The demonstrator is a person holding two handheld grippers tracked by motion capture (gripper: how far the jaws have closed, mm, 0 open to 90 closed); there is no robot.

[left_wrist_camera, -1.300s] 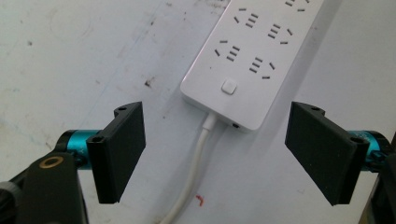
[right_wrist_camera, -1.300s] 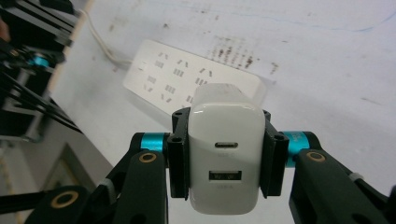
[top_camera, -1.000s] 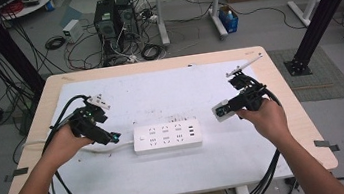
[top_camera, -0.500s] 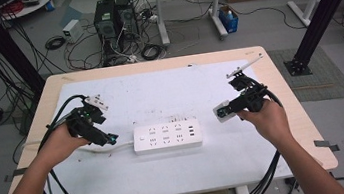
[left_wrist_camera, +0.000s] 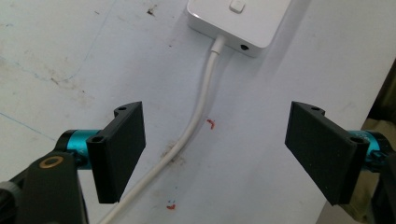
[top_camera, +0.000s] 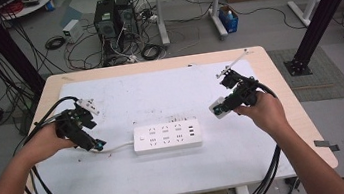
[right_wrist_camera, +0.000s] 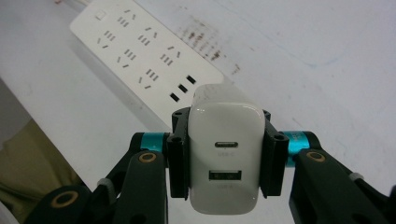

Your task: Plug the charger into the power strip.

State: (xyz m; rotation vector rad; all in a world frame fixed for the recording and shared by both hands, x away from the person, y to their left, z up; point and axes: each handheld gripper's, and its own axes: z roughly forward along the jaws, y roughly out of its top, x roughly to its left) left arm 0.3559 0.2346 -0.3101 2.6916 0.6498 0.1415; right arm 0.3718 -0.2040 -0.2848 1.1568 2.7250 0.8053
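A white power strip (top_camera: 167, 137) lies flat in the middle of the white table top, its cord (top_camera: 116, 147) running left. My left gripper (top_camera: 97, 146) hovers just left of the strip, open; its jaws straddle the cord (left_wrist_camera: 196, 121) without touching it, and the strip's switch end (left_wrist_camera: 238, 18) lies ahead. My right gripper (top_camera: 218, 109) is off the strip's right end, above the table, shut on a white USB charger block (right_wrist_camera: 225, 156) with its two ports facing the camera. Beyond the charger lies the strip (right_wrist_camera: 140, 56) with its sockets and USB slots.
The white mat (top_camera: 159, 93) covers most of the wooden table (top_camera: 280, 88). Black cables trail from both grippers over the near edge. Small red marks (left_wrist_camera: 211, 122) dot the mat near the cord. Computers and cables stand on the floor beyond the table.
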